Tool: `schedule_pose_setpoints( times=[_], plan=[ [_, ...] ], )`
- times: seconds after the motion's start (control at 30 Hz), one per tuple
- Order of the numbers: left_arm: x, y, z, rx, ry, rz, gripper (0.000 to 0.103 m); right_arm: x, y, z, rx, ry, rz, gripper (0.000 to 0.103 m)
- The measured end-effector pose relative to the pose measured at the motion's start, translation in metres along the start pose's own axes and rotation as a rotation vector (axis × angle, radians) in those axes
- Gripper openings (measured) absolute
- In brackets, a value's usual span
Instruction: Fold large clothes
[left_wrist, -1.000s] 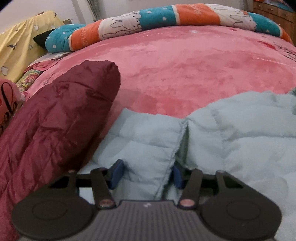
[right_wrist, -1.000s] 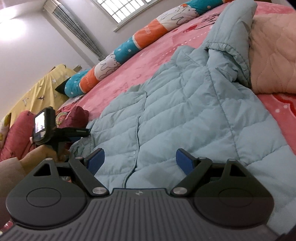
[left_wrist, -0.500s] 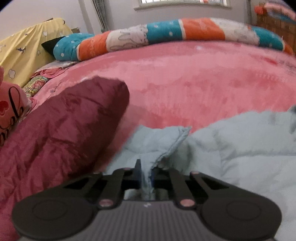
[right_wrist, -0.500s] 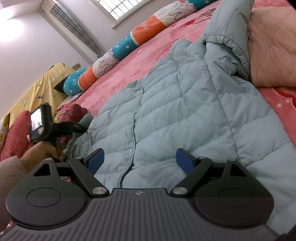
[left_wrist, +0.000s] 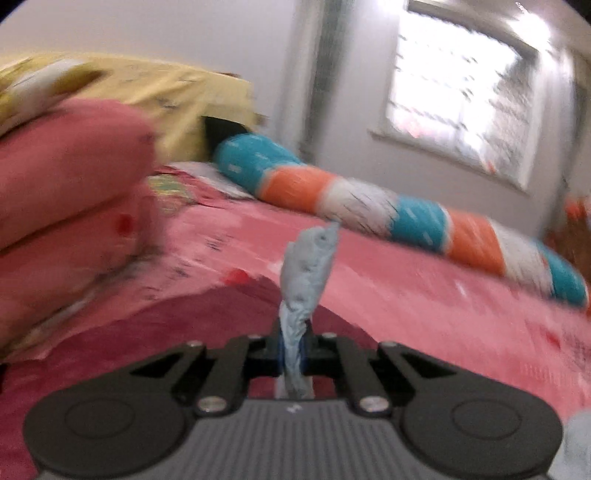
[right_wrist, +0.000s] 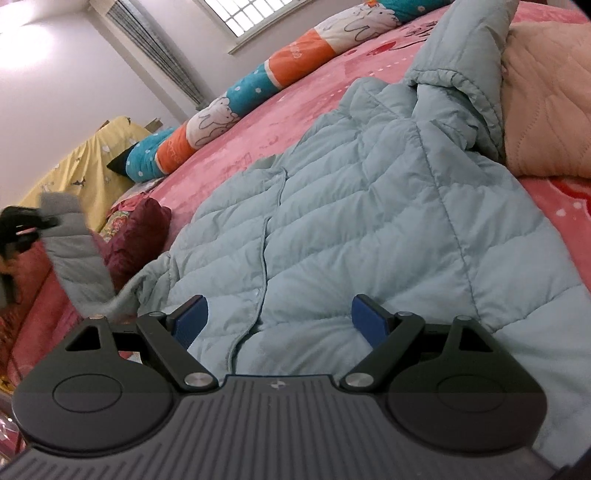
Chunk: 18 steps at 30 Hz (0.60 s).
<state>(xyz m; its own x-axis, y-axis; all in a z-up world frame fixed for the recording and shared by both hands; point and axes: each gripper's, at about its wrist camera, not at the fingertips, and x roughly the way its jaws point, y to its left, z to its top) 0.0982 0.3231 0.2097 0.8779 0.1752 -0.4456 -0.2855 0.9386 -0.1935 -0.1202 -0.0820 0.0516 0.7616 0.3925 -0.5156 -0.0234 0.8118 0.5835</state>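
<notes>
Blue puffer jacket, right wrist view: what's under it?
The pink bedspread shows around the blue puffer jacket. A maroon garment lies beside its lifted sleeve. Anything beneath the jacket body is covered.

I count one pale blue puffer jacket (right_wrist: 369, 206), one maroon jacket (right_wrist: 136, 236), one striped bolster (right_wrist: 258, 88), one peach quilt (right_wrist: 546, 99), two claws: left claw (left_wrist: 293, 347), right claw (right_wrist: 280, 317)

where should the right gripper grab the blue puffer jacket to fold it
Probably the hem edge of the jacket just ahead of the open right gripper, coming in low from the near side. It lies flat there, thin enough to pinch, while the left gripper holds the sleeve up.
</notes>
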Motion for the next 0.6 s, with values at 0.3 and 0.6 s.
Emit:
schedule_pose_setpoints(
  times=[0.3, 0.6],
  plan=[
    [0.02, 0.136, -0.027, -0.218, 0.038, 0.226, 0.005, 0.011, 0.009, -0.004, -0.126, 0.013, -0.051, 0.103],
    [0.043, 0.17, -0.078, -0.225, 0.181, 0.296, 0.011, 0.021, 0.009, -0.002, -0.207, 0.029, -0.072, 0.103]
  ],
)
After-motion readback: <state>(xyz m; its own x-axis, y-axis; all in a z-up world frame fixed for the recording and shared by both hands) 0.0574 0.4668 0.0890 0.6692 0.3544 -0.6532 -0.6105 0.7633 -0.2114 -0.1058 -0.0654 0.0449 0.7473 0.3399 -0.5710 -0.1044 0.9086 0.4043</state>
